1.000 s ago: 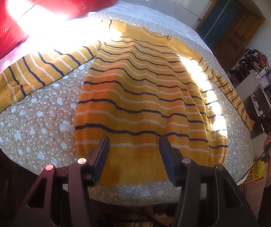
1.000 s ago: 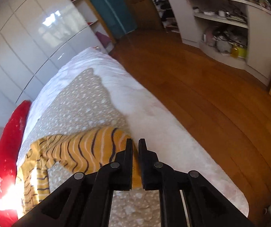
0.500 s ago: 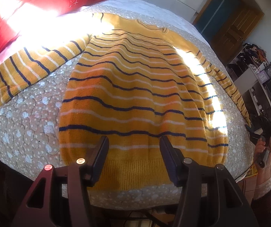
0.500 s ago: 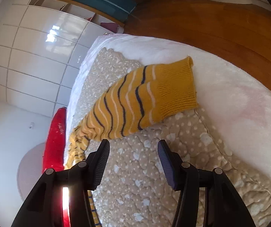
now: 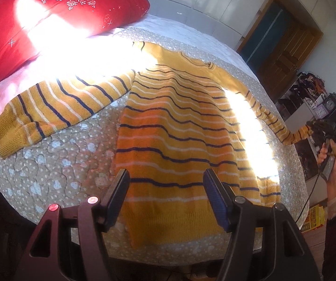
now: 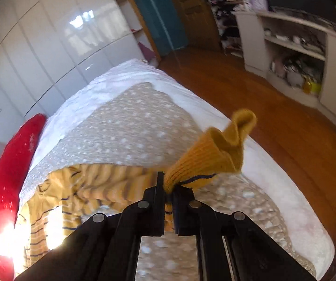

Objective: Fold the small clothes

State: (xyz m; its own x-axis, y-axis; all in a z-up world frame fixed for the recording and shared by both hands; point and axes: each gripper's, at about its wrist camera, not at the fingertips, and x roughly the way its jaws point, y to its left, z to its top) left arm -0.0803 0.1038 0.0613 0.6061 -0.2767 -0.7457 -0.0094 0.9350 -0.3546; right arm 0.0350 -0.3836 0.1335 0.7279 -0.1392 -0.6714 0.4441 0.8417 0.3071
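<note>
- Barely started: your sweater [image 5: 182, 140] lies flat, front up, on the dotted quilt [image 5: 57, 178] of the bed, body unfolded, hem toward you.
- Your right gripper [image 6: 168, 187] has its jaws clamped on the right sleeve cuff [image 6: 214, 149], lifted just off the quilt (looks like the first sleeve fold is only beginning).
- Your left gripper [image 5: 165, 194] hovers over the hem, jaws wide apart, holding nothing.
- Left sleeve [image 5: 50, 112] is spread out toward the red pillow [image 5: 39, 23], untouched.
- Left to do, my guess: both sleeves in, then fold the body.
- Hard to read: sun glare washes out the left shoulder and a strip down the right side; right wrist view is motion-blurred, and the jaws hide how much cuff is pinched.
</note>
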